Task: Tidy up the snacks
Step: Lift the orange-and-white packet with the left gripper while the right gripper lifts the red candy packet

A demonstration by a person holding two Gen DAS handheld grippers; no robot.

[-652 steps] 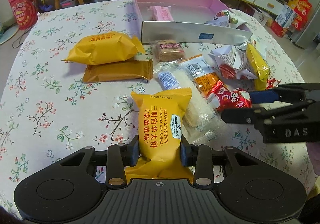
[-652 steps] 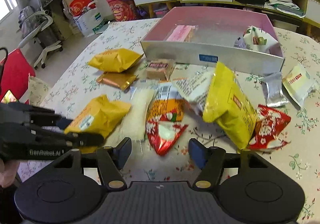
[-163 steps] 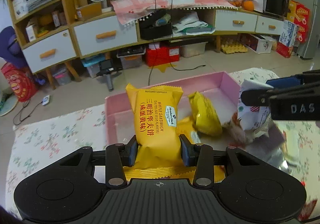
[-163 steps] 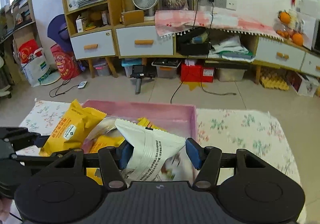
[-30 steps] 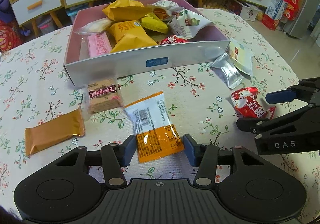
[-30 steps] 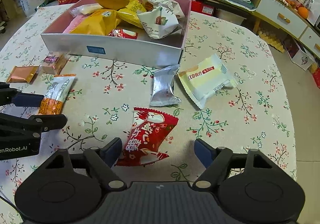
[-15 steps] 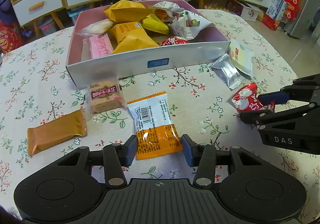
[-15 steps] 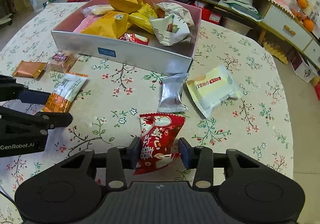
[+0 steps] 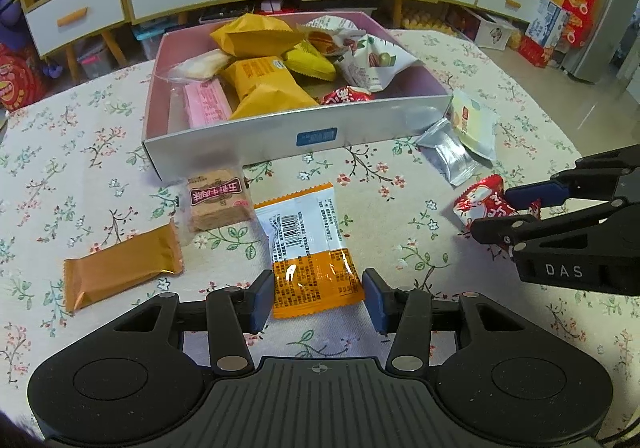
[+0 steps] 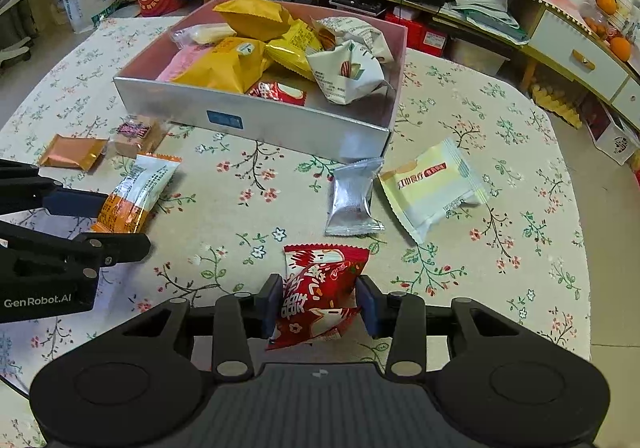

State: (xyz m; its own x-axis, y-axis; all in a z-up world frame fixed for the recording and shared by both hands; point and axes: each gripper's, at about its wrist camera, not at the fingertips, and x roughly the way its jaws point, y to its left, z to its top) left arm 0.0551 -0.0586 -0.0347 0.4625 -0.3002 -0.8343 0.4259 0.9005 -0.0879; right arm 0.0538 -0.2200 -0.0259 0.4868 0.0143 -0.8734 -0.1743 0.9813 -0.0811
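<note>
My left gripper point(image 9: 318, 298) is open, its pads on either side of the orange end of an orange-and-white snack packet point(image 9: 310, 248) that lies flat on the floral tablecloth. My right gripper point(image 10: 319, 306) is shut on a red snack packet point(image 10: 318, 290), also seen in the left wrist view point(image 9: 484, 201). The pink-lined box point(image 9: 248, 143) behind holds several yellow, pink, white and red packets. The orange packet shows in the right wrist view point(image 10: 134, 191) between the left gripper's fingers point(image 10: 76, 203).
On the cloth lie a brown bar point(image 9: 120, 264), a brown biscuit pack point(image 9: 218, 199), a silver packet point(image 10: 354, 197) and a pale yellow packet point(image 10: 432, 185). The table edge curves off at the right. Drawers and shelves stand behind.
My right gripper has closed on the red packet. My left gripper has moved forward around the orange packet's end and narrowed a little.
</note>
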